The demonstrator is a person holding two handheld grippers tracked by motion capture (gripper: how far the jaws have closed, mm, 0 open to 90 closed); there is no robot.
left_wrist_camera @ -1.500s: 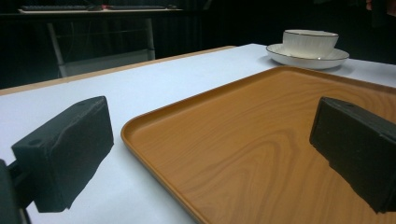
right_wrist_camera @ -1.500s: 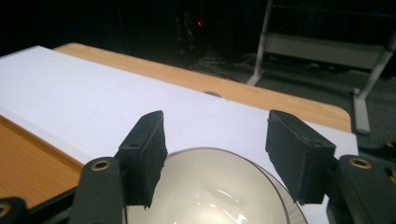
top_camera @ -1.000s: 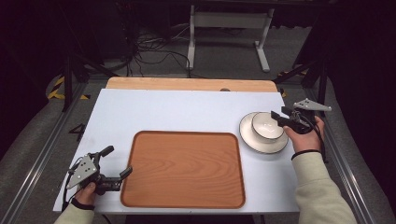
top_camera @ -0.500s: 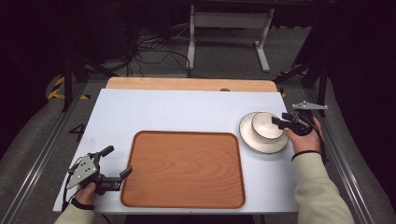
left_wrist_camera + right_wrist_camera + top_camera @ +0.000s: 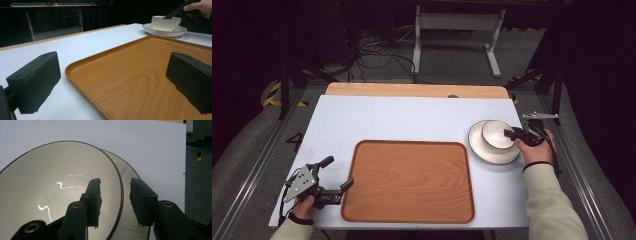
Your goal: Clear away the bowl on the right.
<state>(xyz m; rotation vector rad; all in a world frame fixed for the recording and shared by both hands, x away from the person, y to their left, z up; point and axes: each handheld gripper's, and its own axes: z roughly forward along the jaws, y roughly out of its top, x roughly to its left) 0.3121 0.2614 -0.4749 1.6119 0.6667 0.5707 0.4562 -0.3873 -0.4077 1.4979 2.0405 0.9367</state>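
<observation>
At the left of the high view, your left gripper (image 5: 337, 174) rests low by the near left corner of the wooden tray (image 5: 409, 182), jaws wide apart with nothing between them; in the left gripper view they frame the tray's (image 5: 150, 75) rim and grain. Keep that hand where it is. If it drifts in, a jaw could nudge the tray across the white surface (image 5: 402, 120) and shift the spot where you would likely want to set things down.

The tray itself lies bare in the middle, near your edge.

At the right, the white bowl (image 5: 496, 136) sits on its white plate (image 5: 484, 152), well apart from the tray's right edge. Your right gripper (image 5: 510, 134) straddles the bowl's near wall: in the right gripper view one jaw is inside the bowl (image 5: 50, 192), the other outside over the plate (image 5: 127, 177), and the dark rim runs between them. The jaws have just been closing, yet a gap shows on both sides of the rim, so they are not clamped on it yet.

The risks lie here. The wall is thin, glazed and sloped, so a shallow bite may slide off as you lift. Pinching only one side makes the bowl tip away from you. Press down too far, and the outer jaw may catch the plate, dragging or rattling it along with the bowl toward the surface's right edge.
</observation>
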